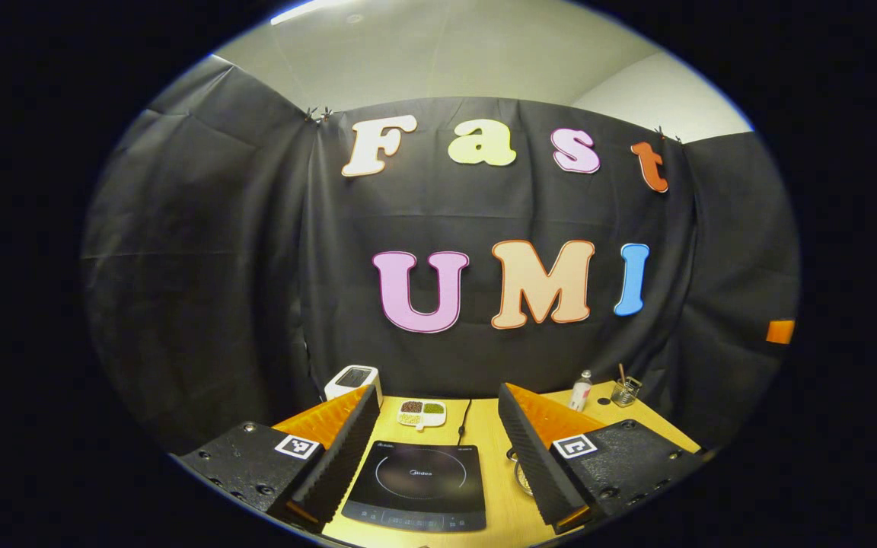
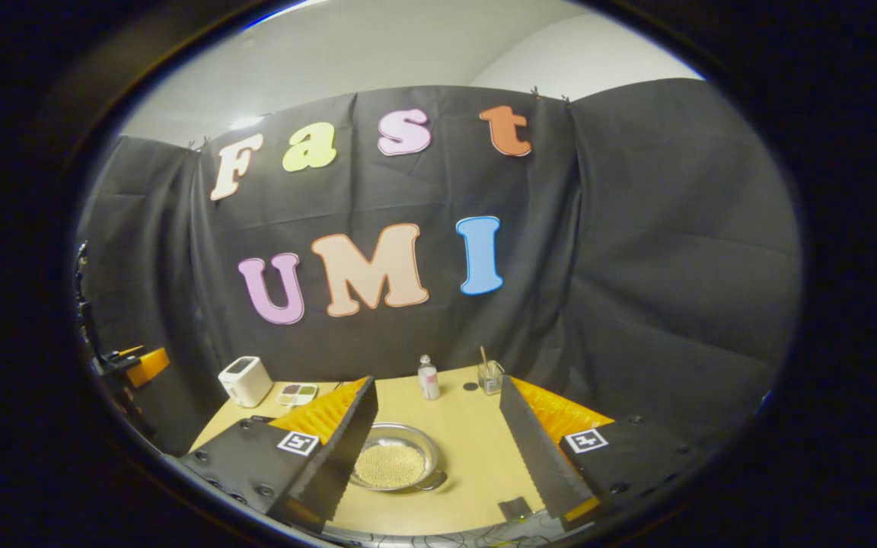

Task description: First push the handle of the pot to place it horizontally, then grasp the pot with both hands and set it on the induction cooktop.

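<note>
My left gripper point(image 1: 432, 466) hangs spread and empty over the induction cooktop point(image 1: 417, 485), and my right gripper point(image 2: 438, 457) hangs just as wide above the table point(image 2: 469, 449), framing the pot point(image 2: 394, 460) with pale beads inside. The pot sits near my right gripper's left finger, its handle a short stub at the rim pointing toward me and rightward, though its axis is too small to judge surely. Farther back stand a bottle point(image 2: 428, 379) and a toaster point(image 2: 245, 380); a hard or off-centre shove could slide or tip the pot and spill the beads.
</note>
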The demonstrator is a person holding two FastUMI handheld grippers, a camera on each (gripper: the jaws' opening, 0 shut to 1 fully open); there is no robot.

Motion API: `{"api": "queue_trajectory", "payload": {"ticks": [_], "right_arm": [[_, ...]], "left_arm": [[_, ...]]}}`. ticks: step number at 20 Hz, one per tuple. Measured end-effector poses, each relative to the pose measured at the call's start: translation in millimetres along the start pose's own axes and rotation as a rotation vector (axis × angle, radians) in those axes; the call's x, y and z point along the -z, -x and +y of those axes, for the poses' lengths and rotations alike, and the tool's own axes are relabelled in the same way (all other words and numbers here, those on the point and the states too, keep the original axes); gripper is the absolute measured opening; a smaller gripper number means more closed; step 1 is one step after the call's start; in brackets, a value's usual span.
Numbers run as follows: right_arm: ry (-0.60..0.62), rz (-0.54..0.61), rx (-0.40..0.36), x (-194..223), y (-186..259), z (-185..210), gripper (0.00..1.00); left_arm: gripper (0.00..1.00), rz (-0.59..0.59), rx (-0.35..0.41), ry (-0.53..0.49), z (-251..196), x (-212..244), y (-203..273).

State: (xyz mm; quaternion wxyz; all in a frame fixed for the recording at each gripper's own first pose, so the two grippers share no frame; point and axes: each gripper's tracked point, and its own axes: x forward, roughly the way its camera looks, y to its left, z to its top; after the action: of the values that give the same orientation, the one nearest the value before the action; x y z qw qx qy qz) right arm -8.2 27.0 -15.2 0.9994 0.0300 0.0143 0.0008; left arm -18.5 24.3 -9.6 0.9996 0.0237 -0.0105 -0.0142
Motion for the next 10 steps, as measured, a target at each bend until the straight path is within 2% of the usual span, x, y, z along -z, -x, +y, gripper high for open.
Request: {"api": "queue_trajectory", "payload": {"ticks": [3, 5, 6, 7, 9, 10], "right_arm": [[-0.009, 0.015, 0.008, 10.0, -1.8, 8.7, 1.0], [-0.02, 0.022, -0.002, 14.6, -1.9, 17.9, 0.97], [-0.019, 0.03, -0.006, 18.2, -2.7, 21.6, 0.97], [-0.015, 0.041, -0.014, 23.8, -4.3, 25.2, 1.0], [0.0, 0.05, -0.02, 30.2, -5.4, 31.6, 0.93], [0.004, 0.056, -0.022, 31.5, -8.1, 33.9, 0.78]], "left_arm": [[0.96, 0.005, 0.018, -0.006, 6.1, 8.7, 4.7], [0.93, 0.001, 0.02, -0.014, 12.0, 10.9, 6.3], [0.96, 0.003, 0.015, -0.017, 15.4, 11.9, 7.4], [0.93, 0.007, 0.009, -0.021, 19.3, 14.6, 8.2], [0.93, 0.016, 0.004, -0.022, 23.1, 18.4, 9.4], [0.96, 0.016, 0.006, -0.022, 25.0, 18.5, 9.5]]}}
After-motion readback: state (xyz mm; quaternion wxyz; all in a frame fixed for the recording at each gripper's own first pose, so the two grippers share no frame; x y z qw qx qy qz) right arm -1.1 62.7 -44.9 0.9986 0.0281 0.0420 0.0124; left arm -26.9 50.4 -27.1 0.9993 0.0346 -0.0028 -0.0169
